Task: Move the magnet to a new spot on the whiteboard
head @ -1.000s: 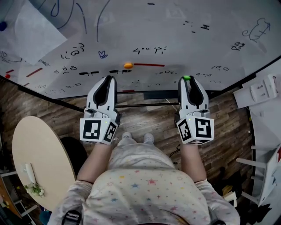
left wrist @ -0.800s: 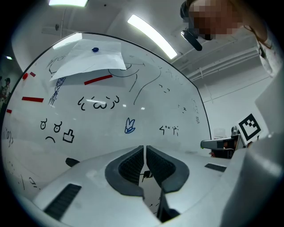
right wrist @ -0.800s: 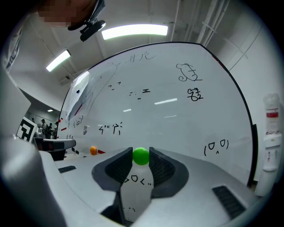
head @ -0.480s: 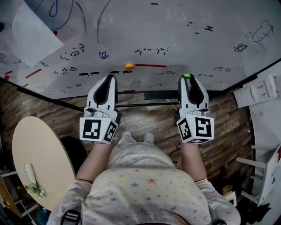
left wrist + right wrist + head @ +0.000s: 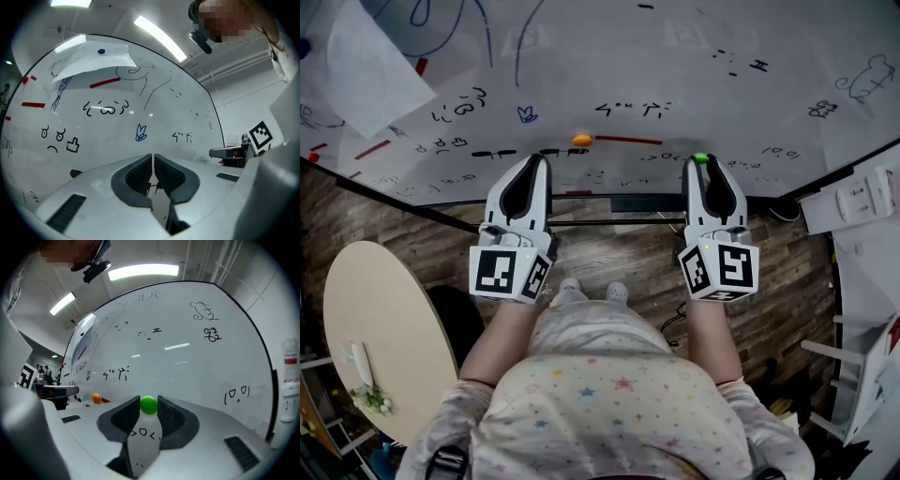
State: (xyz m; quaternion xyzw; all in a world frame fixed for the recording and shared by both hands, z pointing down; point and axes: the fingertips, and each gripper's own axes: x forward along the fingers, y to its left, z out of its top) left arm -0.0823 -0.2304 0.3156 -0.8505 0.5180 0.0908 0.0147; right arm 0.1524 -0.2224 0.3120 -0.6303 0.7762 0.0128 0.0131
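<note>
Right gripper view first: the R gripper has a little green magnet pinched at the very tips of its two fingers. The fingers are narrow and squeeze the ball from both sides. The magnet is low on the whiteboard, just above a tiny drawn face. Can't tell if it's stuck to the board or pulled off a bit. It looks v. close either way.

The L gripper is doing nothing. Its fingers are pushed together w/ only a thin slit btw them, and nothing is inside. It just points at the board, well apart from the R one.

An orange magnet sits on the board too, touching the end of a red line. In the head view it is higher up, btw the two grippers. Nobody is touching it.

So how far along? I'd say the grab part is done, b/c the green magnet is caught. It isn't let go yet, so the job isn't over. Can't tell from here if this low place is its old spot or the new one. Left to do, prob.: take it to a bare patch, press it on, open the fingers, pull back.
</note>
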